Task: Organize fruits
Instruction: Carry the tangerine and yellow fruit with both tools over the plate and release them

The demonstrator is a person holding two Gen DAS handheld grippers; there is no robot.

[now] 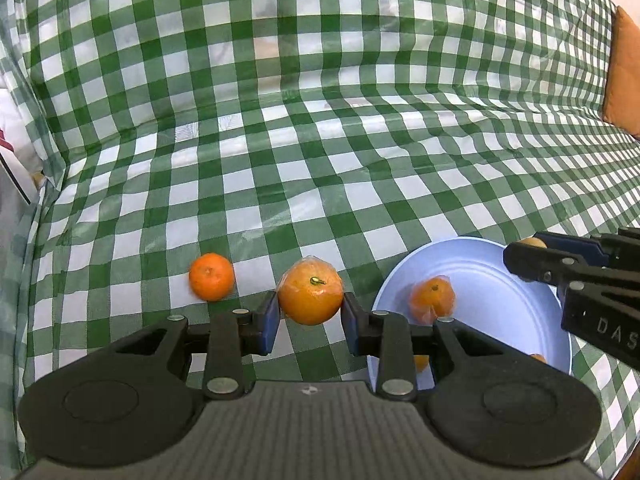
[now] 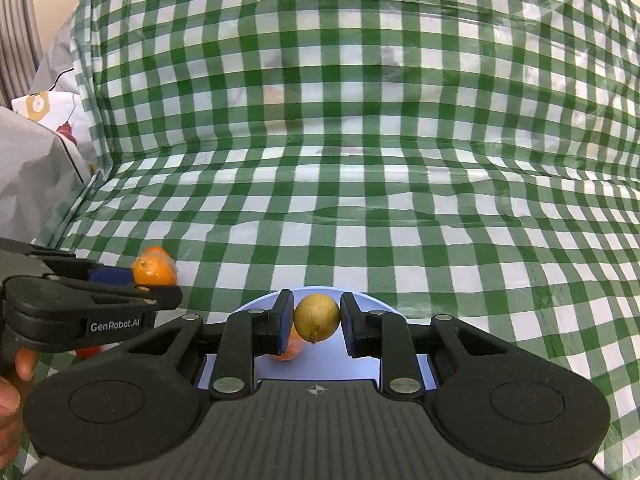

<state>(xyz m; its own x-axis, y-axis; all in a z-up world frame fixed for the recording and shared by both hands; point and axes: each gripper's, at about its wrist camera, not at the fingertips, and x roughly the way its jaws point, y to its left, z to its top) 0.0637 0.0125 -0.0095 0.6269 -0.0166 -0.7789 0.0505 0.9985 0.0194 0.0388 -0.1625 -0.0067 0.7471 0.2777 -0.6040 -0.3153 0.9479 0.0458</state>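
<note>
My left gripper (image 1: 310, 308) is shut on a plastic-wrapped orange (image 1: 311, 293) and holds it above the checked cloth, left of the pale blue plate (image 1: 500, 280). A bare tangerine (image 1: 211, 277) lies on the cloth to its left. A wrapped orange (image 1: 433, 300) lies in the plate, with other orange fruit partly hidden behind my fingers. My right gripper (image 2: 317, 320) is shut on a small yellow-brown fruit (image 2: 317, 318) and holds it over the plate (image 2: 360, 360). The left gripper (image 2: 136, 280) with its orange (image 2: 154, 267) shows at the left of the right wrist view.
A green-and-white checked plastic cloth (image 1: 320, 140) covers the surface and rises at the back. An orange cushion (image 1: 624, 76) sits at the far right. Grey and patterned fabric (image 2: 36, 160) lies at the left edge.
</note>
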